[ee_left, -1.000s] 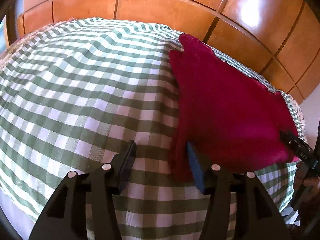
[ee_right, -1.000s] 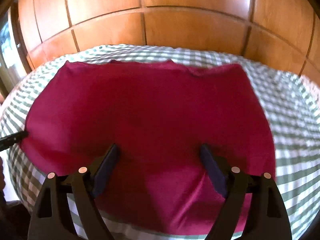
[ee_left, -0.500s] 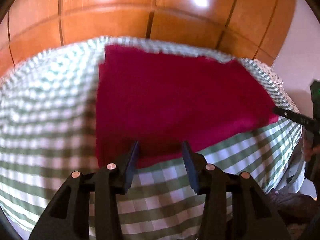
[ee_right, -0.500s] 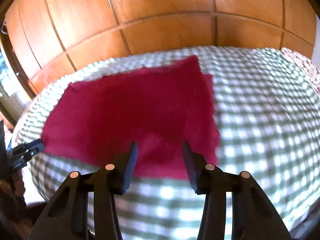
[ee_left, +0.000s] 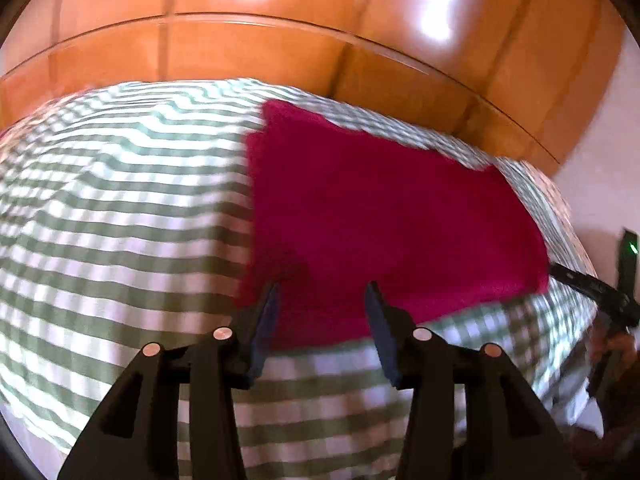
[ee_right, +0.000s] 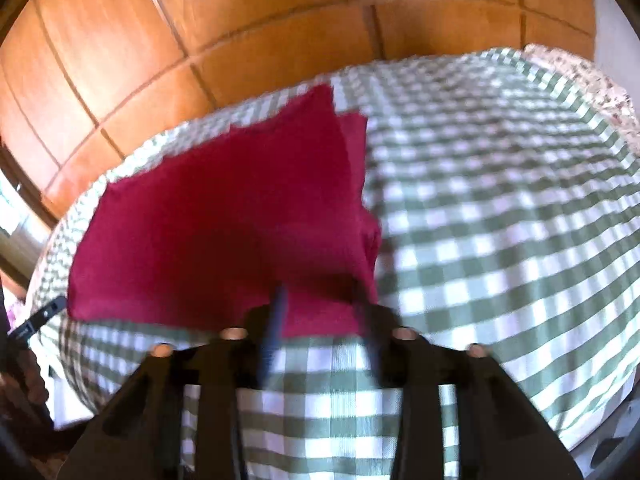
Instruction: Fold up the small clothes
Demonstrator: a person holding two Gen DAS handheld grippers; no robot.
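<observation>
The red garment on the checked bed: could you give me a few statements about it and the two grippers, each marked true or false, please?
1. The red garment lies on a green-and-white checked cover. True.
2. The left gripper is clamped shut. False: its jaws stand apart.
3. The right gripper sits at the garment's near edge. True.
4. A blue wall stands behind the bed. False: it is wooden panelling.

Ahead of my fingers stands a glossy orange wood panelled wall (ee_left: 248,44), bright glare on it; under them a green-and-white checked bedspread (ee_right: 500,208); pale wall (ee_left: 600,184) rightward.
</observation>
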